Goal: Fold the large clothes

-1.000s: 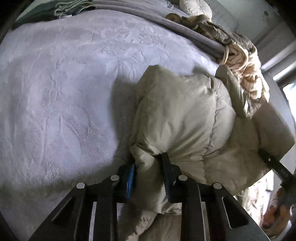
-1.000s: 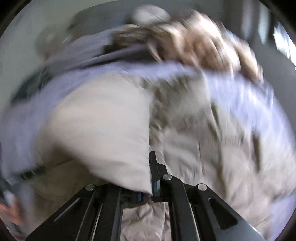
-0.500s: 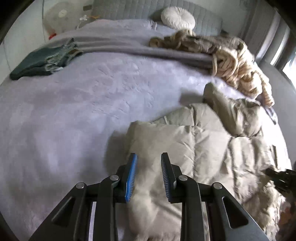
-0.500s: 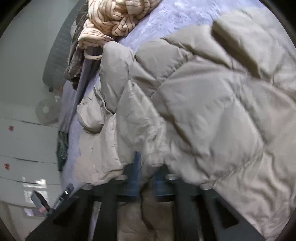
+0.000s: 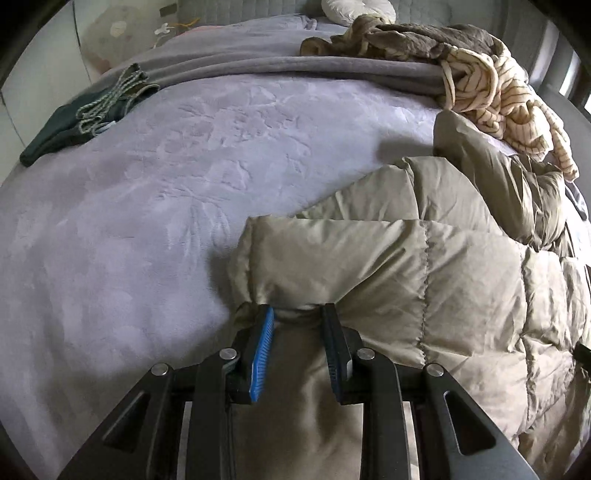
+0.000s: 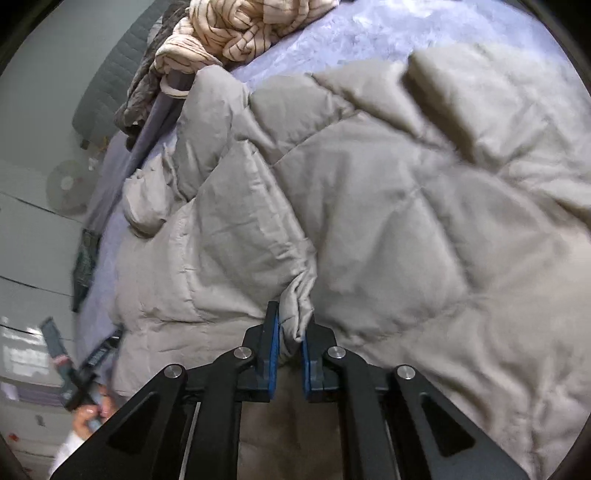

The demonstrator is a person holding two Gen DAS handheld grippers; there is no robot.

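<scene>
A large beige quilted puffer jacket (image 5: 424, 266) lies spread on a lavender bed (image 5: 184, 177). My left gripper (image 5: 298, 314) is shut on a bunched edge of the jacket at its left corner, low over the bed. In the right wrist view the jacket (image 6: 388, 206) fills most of the frame. My right gripper (image 6: 291, 317) is shut on a pinched fold of the jacket's edge. The left hand and its gripper (image 6: 88, 365) show at the lower left of the right wrist view.
A cream striped garment (image 5: 506, 99) and a brown one (image 5: 406, 33) are heaped at the bed's far right. A folded dark green garment (image 5: 81, 114) lies far left. A grey blanket (image 5: 295, 70) runs across the back, below a white pillow (image 5: 354, 7).
The jacket went from lifted and bunched in the air to spread flat on the bed. Both grippers came down with it and keep hold of its near edge.
</scene>
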